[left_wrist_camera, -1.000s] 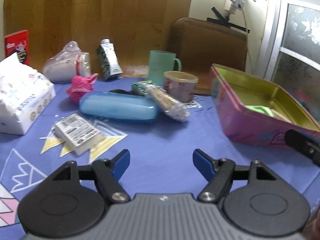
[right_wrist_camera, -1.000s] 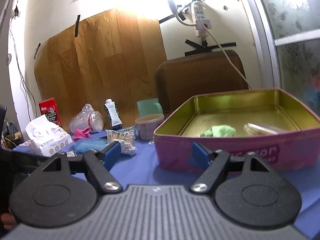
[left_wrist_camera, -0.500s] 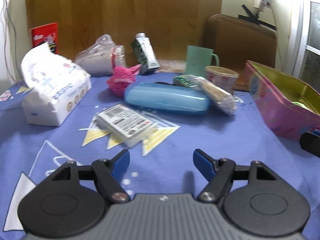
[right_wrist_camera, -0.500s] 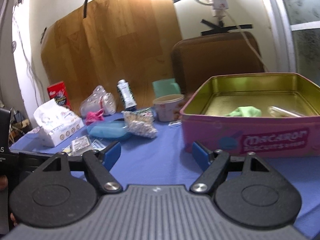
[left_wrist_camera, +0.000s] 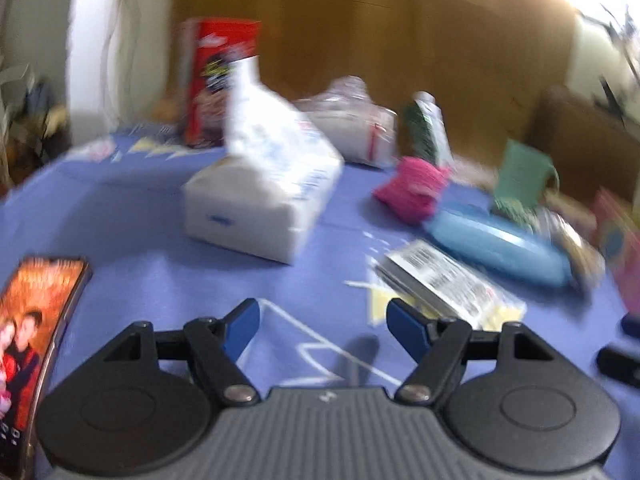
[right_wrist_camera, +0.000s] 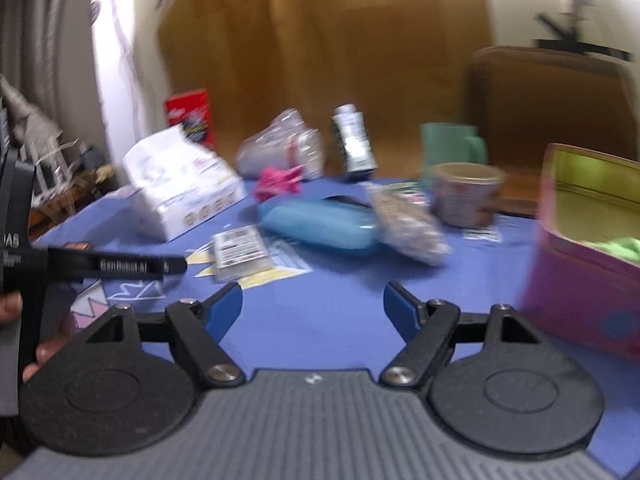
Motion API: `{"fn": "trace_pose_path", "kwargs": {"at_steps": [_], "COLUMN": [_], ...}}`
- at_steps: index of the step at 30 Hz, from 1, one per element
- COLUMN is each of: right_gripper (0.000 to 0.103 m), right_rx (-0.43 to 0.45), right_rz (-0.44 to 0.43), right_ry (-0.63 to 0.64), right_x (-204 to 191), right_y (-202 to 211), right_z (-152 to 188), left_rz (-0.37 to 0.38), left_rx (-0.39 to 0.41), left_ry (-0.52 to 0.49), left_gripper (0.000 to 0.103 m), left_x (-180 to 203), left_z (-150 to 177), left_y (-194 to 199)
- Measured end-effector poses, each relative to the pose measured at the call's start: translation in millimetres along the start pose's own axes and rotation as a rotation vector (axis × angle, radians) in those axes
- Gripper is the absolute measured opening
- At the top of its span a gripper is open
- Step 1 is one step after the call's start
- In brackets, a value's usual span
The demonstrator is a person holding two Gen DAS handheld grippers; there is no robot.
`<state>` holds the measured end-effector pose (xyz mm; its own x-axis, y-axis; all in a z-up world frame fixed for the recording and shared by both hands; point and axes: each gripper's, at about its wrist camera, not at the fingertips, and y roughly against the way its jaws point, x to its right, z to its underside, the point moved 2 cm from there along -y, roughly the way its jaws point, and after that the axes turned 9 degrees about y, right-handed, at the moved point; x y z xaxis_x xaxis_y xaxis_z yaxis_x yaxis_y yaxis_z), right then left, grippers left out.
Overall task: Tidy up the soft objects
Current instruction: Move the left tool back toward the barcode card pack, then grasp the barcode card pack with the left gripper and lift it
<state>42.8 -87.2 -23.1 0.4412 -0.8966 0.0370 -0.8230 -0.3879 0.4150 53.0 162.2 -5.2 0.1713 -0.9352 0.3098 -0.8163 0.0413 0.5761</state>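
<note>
Two grippers, both with jaws apart and nothing between them: the left gripper (left_wrist_camera: 323, 326) and right gripper (right_wrist_camera: 313, 307) hover over the blue tablecloth (right_wrist_camera: 320, 300). Soft stuff is scattered around: a pink knitted piece (left_wrist_camera: 412, 190) crumpled beside the blue case (left_wrist_camera: 500, 248), a white tissue pack (left_wrist_camera: 264, 196) standing alone, and a green cloth (right_wrist_camera: 616, 246) lying inside the pink tin (right_wrist_camera: 580, 292). Pretty blurry overall.

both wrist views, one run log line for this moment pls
left gripper: jaws open, empty | right gripper: jaws open, empty | pink knit piece: on blue cloth, untouched | tin: green cloth inside
</note>
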Motion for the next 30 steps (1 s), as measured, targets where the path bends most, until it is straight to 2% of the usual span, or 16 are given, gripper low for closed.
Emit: {"fn": "trace_pose_path", "kwargs": {"at_steps": [4,11,12,13,14,20,23,27,30], "right_gripper": [0.080,0.079,0.076,0.062,0.059,0.058,0.058,0.058,0.058], "right_rx": [-0.056,-0.157,-0.154,-0.150,-0.159,-0.137,-0.125,-0.096,-0.068], "right_rz": [-0.083,-0.128,-0.146,-0.171,-0.195,-0.201,-0.191,-0.165,-0.167], "right_ry": [0.062,0.247,0.240,0.218,0.194,0.218,0.185,0.086,-0.072], "right_x": [-13.9,-48.9,-47.8,-45.3,-43.0,-40.7,-32.2,-12.7,9.3], "right_y": [-37.7,-97.5,-100.1,-99.8,-96.2,-46.5,-13.2,23.4,45.7], "right_z": [-16.5,-26.7,-26.6,-27.6,-27.3,-4.0,16.4,39.2,52.5], "left_rz": [0.069,0.087,0.082,0.078,0.075,0.096,0.116,0.262,0.411], "left_rx": [0.009,0.011,0.011,0.010,0.010,-0.011,-0.029,-0.124,-0.241], "left_ry": [0.083,0.101,0.094,0.087,0.081,0.035,0.009,-0.022,-0.075], "left_gripper": [0.072,0.072,0.072,0.073,0.073,0.083,0.084,0.084,0.084], "left_x": [-14.3,-17.8,-16.6,-16.0,-14.9,-8.0,1.8,38.1,79.9], "left_z": [-3.0,-3.3,-3.3,-3.4,-2.9,-0.7,7.0,30.9,51.1], "left_y": [1.6,0.9,0.8,1.1,1.3,1.8,8.3,20.4,28.1]}}
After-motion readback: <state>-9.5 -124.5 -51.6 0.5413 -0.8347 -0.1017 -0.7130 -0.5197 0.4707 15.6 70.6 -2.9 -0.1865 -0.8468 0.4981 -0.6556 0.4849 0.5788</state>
